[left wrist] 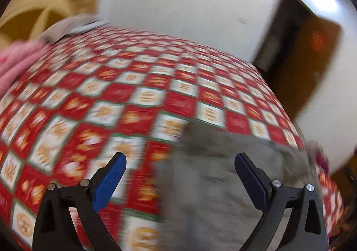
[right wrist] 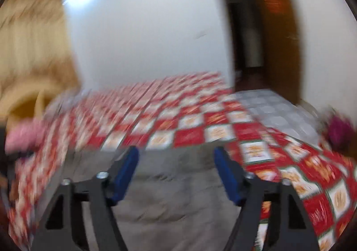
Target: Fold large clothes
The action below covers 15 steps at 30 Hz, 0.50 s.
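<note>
A grey garment [left wrist: 223,184] lies on a bed covered with a red and white checked cloth [left wrist: 138,85]. In the left wrist view my left gripper [left wrist: 179,164] is open and empty, with the garment's left edge between and under its blue fingers. In the right wrist view the same grey garment [right wrist: 174,195] spreads below my right gripper [right wrist: 176,157], which is open and empty just above its far edge. Both views are motion-blurred.
Pink clothes [left wrist: 15,61] and a pale bundle [left wrist: 69,27] lie at the bed's far left. A purple item [right wrist: 339,130] sits at the right edge. A white wall [right wrist: 145,38] and a dark open doorway [right wrist: 245,34] stand behind. Wooden headboard [right wrist: 29,61] on the left.
</note>
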{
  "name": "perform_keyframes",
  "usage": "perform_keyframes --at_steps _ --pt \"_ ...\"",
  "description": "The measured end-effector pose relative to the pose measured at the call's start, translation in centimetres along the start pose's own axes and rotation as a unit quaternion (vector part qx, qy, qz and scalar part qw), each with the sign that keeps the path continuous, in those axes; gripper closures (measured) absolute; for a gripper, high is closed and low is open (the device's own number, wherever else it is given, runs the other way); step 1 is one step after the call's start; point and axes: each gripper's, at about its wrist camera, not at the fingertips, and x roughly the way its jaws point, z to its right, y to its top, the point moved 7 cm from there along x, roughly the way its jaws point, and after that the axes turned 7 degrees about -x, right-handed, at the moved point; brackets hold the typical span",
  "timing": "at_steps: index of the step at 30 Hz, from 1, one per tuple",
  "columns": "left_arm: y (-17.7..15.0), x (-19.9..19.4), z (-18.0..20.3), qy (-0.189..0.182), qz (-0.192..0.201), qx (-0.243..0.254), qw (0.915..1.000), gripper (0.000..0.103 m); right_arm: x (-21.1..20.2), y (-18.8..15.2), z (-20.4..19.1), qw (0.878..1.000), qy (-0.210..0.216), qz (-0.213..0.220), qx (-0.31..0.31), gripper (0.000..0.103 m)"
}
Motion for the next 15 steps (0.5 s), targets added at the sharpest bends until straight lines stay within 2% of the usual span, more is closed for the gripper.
perform_keyframes --at_steps 1,2,3,5,8,10,12,13,15 --pt "-0.3 1.1 1.6 -0.012 -0.006 0.01 0.9999 0.005 1.3 -0.2 -2.3 0.999 0.022 -0.023 -0.031 0.043" --pt "-1.1 2.2 4.0 -0.032 -0.018 0.025 0.999 0.005 2.9 -0.5 -4.4 0.996 0.032 -0.048 -0.064 0.05" --pt "-1.4 3.3 5.6 -0.041 -0.028 0.034 0.9982 0.005 4.2 -0.8 -5.5 0.993 0.029 -0.067 -0.088 0.06" --pt "-2.0 6.2 8.3 -0.038 -0.047 0.063 0.9962 0.005 7.9 -1.3 -7.1 0.986 0.019 -0.112 -0.123 0.072" --pt "-2.0 9.8 9.9 0.018 -0.045 0.112 0.9926 0.005 12.7 -2.0 -6.4 0.984 0.006 -0.149 -0.098 0.073" --pt "-1.7 11.9 9.2 0.06 -0.026 0.143 0.9876 0.005 15.4 -2.7 -5.2 0.985 0.003 -0.163 -0.065 0.073" --pt "-2.0 13.8 8.0 0.097 -0.025 0.149 0.9838 0.005 17.4 -4.2 -4.4 0.983 -0.006 -0.177 -0.047 0.073" --pt "-2.4 14.9 6.8 0.105 -0.029 0.141 0.984 0.005 18.1 -4.7 -4.3 0.983 -0.006 -0.179 -0.039 0.073" --pt "-2.6 15.9 5.8 0.084 -0.03 0.104 0.9906 0.005 18.6 -5.6 -3.9 0.987 0.01 -0.162 -0.008 0.073"
